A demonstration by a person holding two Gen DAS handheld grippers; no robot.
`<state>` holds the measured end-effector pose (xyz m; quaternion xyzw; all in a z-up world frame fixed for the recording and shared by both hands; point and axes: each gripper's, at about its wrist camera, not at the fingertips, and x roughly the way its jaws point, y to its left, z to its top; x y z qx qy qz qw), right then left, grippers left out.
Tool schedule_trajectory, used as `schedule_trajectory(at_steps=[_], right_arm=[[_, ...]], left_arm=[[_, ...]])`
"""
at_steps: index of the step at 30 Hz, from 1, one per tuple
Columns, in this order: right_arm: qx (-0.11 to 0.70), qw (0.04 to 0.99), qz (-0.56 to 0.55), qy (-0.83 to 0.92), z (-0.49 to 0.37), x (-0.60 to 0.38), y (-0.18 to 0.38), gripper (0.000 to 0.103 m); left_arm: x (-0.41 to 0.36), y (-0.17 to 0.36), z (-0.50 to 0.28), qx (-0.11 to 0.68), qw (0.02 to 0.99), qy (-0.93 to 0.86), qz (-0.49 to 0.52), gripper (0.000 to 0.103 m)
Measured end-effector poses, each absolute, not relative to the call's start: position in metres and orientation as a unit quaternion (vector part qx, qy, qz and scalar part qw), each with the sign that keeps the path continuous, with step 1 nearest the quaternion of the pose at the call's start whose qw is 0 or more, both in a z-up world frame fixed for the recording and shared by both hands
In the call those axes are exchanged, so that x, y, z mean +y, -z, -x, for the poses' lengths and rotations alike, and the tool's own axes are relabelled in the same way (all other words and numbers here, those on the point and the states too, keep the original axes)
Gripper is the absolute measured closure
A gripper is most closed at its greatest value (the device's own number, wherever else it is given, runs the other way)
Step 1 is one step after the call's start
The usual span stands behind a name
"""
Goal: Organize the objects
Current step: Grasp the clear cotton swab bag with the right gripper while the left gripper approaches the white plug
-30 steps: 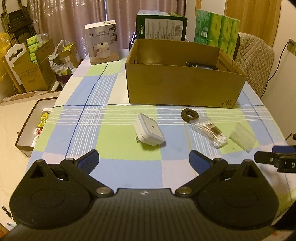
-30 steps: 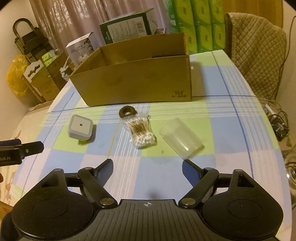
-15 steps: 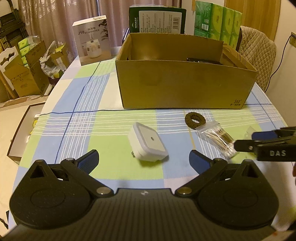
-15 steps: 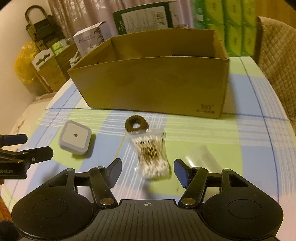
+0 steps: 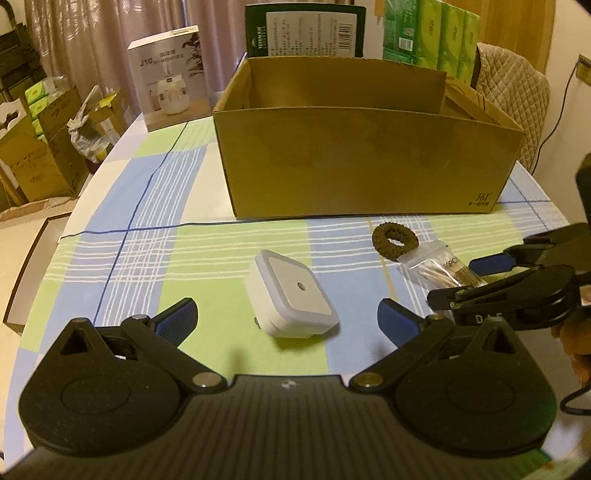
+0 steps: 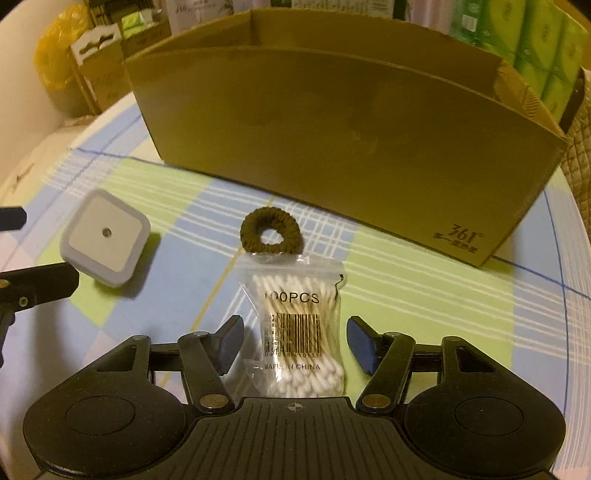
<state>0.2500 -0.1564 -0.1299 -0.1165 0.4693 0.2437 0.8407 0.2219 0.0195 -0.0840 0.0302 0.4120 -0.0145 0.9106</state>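
Both tongs spread: my right tongs [image 6: 294, 344] straddle the cotton swab bag [image 6: 297, 332] lying on the surface before the cardboard box [image 6: 332, 147], left tongs [image 5: 287, 318] bracket the white plug-in light [image 5: 291, 295], nothing gripped yet.

Counts on the checked tablecloth

One open cardboard box [image 5: 365, 162] stands far; near it lie one brown hair tie [image 6: 270, 236], one bag of cotton swabs [image 6: 299, 325] and one white square plug-in night light [image 5: 291, 295]. Behind the box stand one white product box [image 5: 170, 77], one dark green box [image 5: 306, 29] and one stack of green tissue packs [image 5: 432, 37]. Two grippers show, left [image 5: 286, 321] and right [image 6: 295, 345].
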Motion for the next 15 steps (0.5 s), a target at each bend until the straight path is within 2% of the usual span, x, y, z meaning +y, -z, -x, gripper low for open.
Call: schedule_trajectory(at_steps=[2,4,6,13,15], right_arm=[[0.464,0.844,0.119,-0.241,-0.251,-0.156,0.131,0.052],[0.459,0.847,0.12,-0.24,-0.25,-0.157,0.131,0.071],[0.458,0.847,0.12,-0.24,-0.251,-0.157,0.129,0.078],[0.446,0.857,0.086,-0.241,-0.242,-0.166,0.114,0.081],[0.444,0.859,0.083,-0.241,-0.239,-0.167,0.112,0.081]], left_arm=[[0.018,0.088,-0.223,0.413,0.91,0.017,-0.031,0.001],[0.017,0.092,-0.225,0.414,0.909,0.016,-0.033,0.001],[0.016,0.096,-0.225,0.415,0.909,0.017,-0.034,0.003],[0.026,0.099,-0.235,0.414,0.91,0.001,0.01,0.018],[0.031,0.1,-0.239,0.419,0.908,0.0,0.024,0.031]])
